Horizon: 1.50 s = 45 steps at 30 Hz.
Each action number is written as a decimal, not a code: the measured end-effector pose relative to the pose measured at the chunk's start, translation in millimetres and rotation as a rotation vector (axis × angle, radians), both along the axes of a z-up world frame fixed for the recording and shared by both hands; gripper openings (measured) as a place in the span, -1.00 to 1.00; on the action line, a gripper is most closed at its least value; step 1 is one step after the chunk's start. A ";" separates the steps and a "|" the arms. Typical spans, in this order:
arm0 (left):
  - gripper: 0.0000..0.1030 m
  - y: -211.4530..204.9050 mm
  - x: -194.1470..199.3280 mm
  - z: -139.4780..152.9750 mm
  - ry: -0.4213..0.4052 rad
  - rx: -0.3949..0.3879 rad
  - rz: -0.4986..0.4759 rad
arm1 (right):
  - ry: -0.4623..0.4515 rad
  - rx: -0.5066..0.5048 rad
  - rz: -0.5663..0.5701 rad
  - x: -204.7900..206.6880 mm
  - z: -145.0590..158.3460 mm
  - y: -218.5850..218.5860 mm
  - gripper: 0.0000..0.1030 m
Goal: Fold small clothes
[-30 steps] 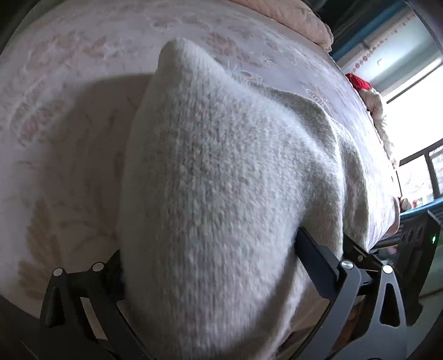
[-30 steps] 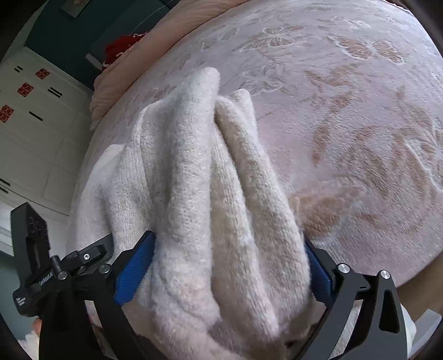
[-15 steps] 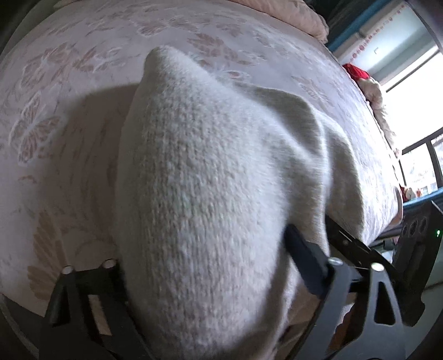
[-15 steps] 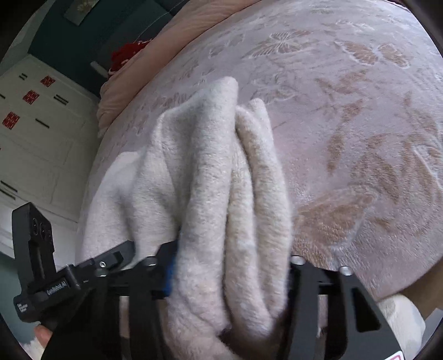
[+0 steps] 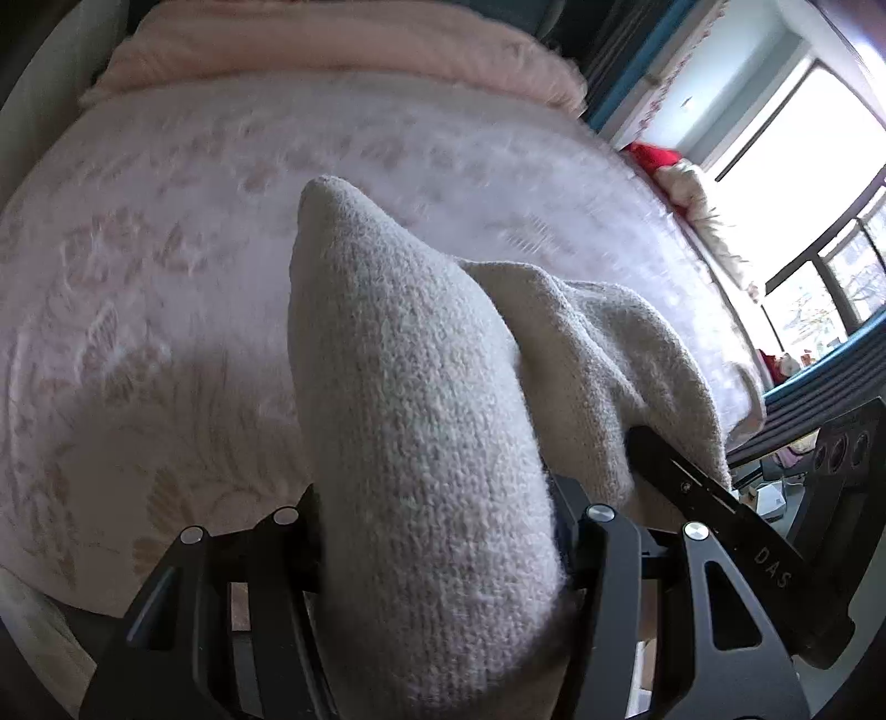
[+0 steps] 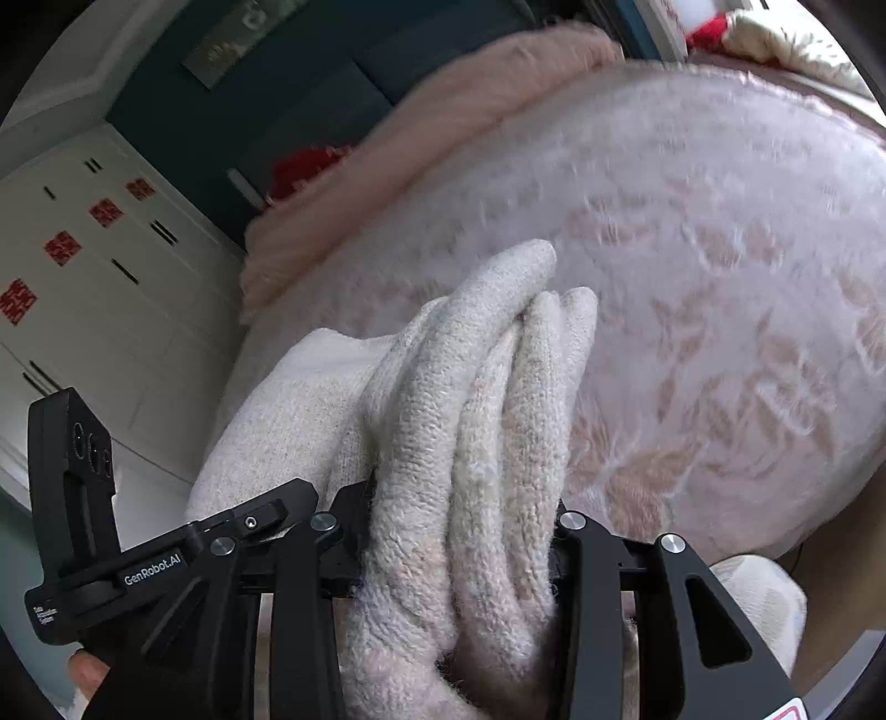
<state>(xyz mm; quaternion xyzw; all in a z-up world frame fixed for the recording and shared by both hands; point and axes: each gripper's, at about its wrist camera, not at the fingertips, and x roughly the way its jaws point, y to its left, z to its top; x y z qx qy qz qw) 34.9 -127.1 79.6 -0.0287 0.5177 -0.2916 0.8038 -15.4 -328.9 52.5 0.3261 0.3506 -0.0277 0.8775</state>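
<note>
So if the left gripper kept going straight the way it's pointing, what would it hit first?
Probably the pink patterned bedspread. The left gripper already grips the cream knit garment, which hangs ahead; depth is unclear.

left tool [image 5: 443,531] clamped, right tool [image 6: 459,531] clamped

Daylight glares through the window [image 5: 775,183] (bedspread [image 5: 166,277] motion-blurred, fisheye-bent edges).

A bed [image 5: 166,288] with a pale pink, leaf-patterned cover fills the room. A pink blanket [image 5: 332,44] lies at its far end. Daylight pours through a big window [image 5: 803,183]. White cupboards [image 6: 83,277] with red stickers meet a dark teal wall [image 6: 277,99].
</note>
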 end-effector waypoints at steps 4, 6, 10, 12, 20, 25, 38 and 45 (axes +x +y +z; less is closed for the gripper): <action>0.04 6.6 -14.9 39.9 -0.079 -0.049 -0.015 | -0.088 -0.049 -0.010 -16.3 43.7 5.4 -0.27; 0.04 11.1 -21.3 65.6 -0.131 -0.081 -0.018 | -0.144 -0.080 -0.010 -23.2 68.9 9.2 -0.27; 0.04 21.9 -32.6 119.0 -0.248 -0.134 -0.030 | -0.265 -0.118 -0.005 -36.0 117.5 18.8 -0.27; 0.04 28.4 -38.2 142.8 -0.304 -0.160 -0.036 | -0.326 -0.140 -0.001 -42.4 141.9 25.5 -0.27; 0.07 79.0 -67.9 247.0 -0.562 -0.287 -0.051 | -0.589 -0.271 0.039 -75.0 248.5 69.8 -0.27; 0.09 116.7 -83.8 295.8 -0.695 -0.353 -0.051 | -0.726 -0.341 0.082 -91.4 303.0 101.0 -0.26; 0.13 207.5 -102.7 394.8 -0.994 -0.486 0.024 | -1.002 -0.411 0.199 -86.9 406.8 172.4 -0.25; 0.18 235.3 -92.8 411.2 -1.094 -0.478 0.079 | -1.050 -0.420 0.255 -57.6 432.7 205.5 -0.23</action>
